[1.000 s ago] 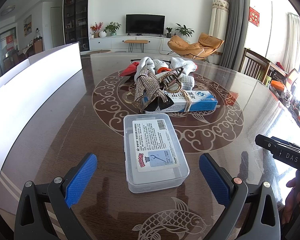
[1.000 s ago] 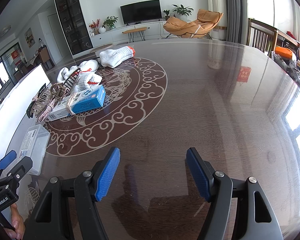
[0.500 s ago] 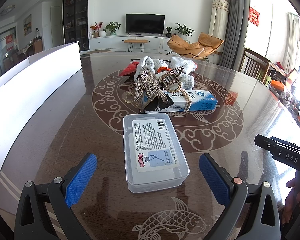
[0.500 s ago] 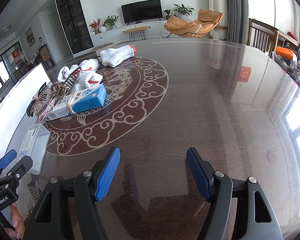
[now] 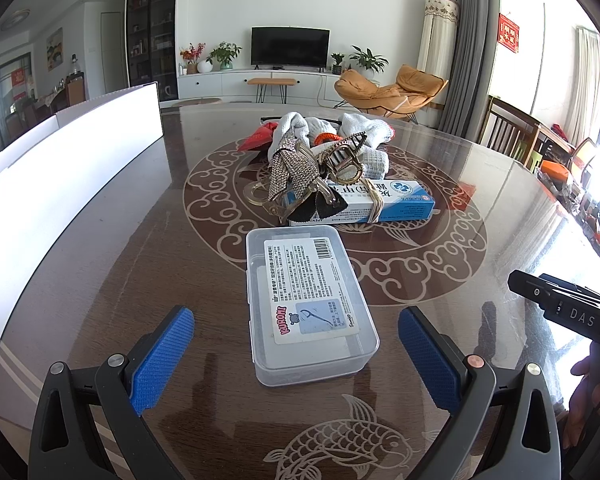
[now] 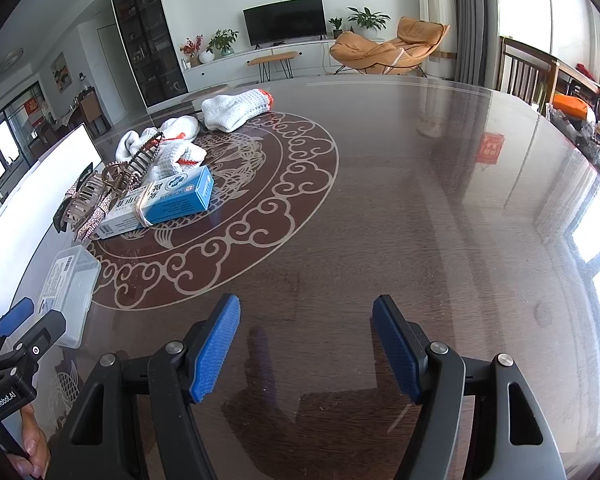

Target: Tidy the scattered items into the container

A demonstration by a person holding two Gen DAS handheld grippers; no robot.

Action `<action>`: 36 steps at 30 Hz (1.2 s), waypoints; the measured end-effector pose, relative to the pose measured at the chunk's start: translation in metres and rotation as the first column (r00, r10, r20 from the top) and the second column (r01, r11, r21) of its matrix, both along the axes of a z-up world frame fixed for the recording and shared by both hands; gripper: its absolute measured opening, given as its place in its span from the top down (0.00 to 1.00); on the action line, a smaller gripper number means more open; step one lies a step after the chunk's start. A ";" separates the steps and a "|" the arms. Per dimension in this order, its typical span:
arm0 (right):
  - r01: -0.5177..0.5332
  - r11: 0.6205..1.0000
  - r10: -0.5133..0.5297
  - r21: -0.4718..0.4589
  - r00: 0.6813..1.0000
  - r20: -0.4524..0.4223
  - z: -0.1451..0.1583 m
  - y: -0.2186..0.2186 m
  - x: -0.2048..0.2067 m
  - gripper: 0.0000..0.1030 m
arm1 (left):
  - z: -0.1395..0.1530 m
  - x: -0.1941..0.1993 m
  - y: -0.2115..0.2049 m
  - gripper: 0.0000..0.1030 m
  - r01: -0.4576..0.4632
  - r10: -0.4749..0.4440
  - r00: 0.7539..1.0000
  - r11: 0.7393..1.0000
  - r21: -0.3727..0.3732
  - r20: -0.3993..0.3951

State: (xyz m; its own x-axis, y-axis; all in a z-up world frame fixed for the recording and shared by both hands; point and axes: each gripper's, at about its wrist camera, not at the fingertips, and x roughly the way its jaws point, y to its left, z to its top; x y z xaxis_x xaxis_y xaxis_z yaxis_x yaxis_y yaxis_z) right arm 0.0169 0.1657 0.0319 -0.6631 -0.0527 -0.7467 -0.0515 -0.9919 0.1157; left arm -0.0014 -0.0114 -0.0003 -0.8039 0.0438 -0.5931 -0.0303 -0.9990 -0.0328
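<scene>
Nothing is tidied yet, as far as these views show. The clear rectangular plastic box with a printed label (image 5: 310, 304) lies on the dark glossy desk with pale cloud and fish inlay (image 5: 140, 248), directly ahead of the left hand-held gripper (image 5: 296, 354) and between its wide-spread blue pads, not touched by either. Its lid looks closed. Beyond it, farther from that gripper, the scattered items lie heaped together: a blue-and-white cardboard carton bound with a rubber band (image 5: 374, 204), rhinestone and bronze-coloured hair claw clips (image 5: 300, 172), and white knitted gloves with orange cuffs (image 5: 364, 136). One more glove (image 6: 236, 110) lies apart at the far side. The right hand-held gripper (image 6: 306, 350) hovers over bare desk, spread wide and empty, with the pile far off to its left.

Compared with a second ago, almost nothing differs: both grippers keep their places and openings, and every item lies where it did.
</scene>
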 end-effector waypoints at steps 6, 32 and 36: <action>0.001 1.000 -0.001 -0.003 1.000 -0.001 0.000 -0.001 0.001 0.32 | 0.000 0.000 0.000 0.00 0.000 0.000 1.000 1.000 -0.001 -0.001; 0.008 1.000 -0.008 -0.021 1.000 -0.007 0.000 0.003 0.003 0.32 | 0.000 0.000 -0.001 0.00 0.000 0.000 1.000 1.000 -0.007 -0.007; 0.007 1.000 -0.008 -0.022 1.000 -0.007 0.000 0.003 0.003 0.32 | 0.000 0.000 -0.001 0.00 -0.001 0.001 1.000 1.000 -0.007 -0.007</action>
